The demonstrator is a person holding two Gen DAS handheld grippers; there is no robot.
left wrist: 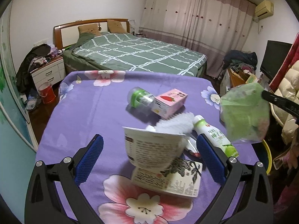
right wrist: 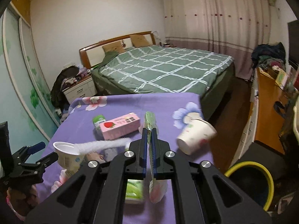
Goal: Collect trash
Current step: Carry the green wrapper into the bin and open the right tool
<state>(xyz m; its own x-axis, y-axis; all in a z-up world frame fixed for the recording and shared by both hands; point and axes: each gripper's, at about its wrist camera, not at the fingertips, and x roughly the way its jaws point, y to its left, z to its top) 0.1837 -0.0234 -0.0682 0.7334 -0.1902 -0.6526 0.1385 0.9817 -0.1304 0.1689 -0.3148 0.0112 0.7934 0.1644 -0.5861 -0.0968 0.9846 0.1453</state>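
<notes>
My left gripper [left wrist: 149, 149] is open around a tilted white paper cup [left wrist: 153, 149], which sits between its blue pads without clear contact; the cup also shows in the right wrist view [right wrist: 67, 156]. My right gripper [right wrist: 149, 134] is shut on a green plastic wrapper [right wrist: 149, 119], seen held in the air in the left wrist view [left wrist: 244, 112]. On the purple floral cloth [left wrist: 84, 115] lie a pink strawberry carton [left wrist: 168, 102], a green-capped bottle [left wrist: 140, 98], a green-white bottle [left wrist: 214, 136], a flat printed box [left wrist: 168, 181] and a white foam net [left wrist: 177, 123]. A second paper cup [right wrist: 196, 136] lies at the right.
A yellow-rimmed bin [right wrist: 250, 184] stands on the floor right of the table. A green checked bed [left wrist: 136, 54] lies behind, with a nightstand [left wrist: 48, 74] and red bucket [left wrist: 46, 93] on the left. A wooden desk [right wrist: 269, 112] with clutter is on the right.
</notes>
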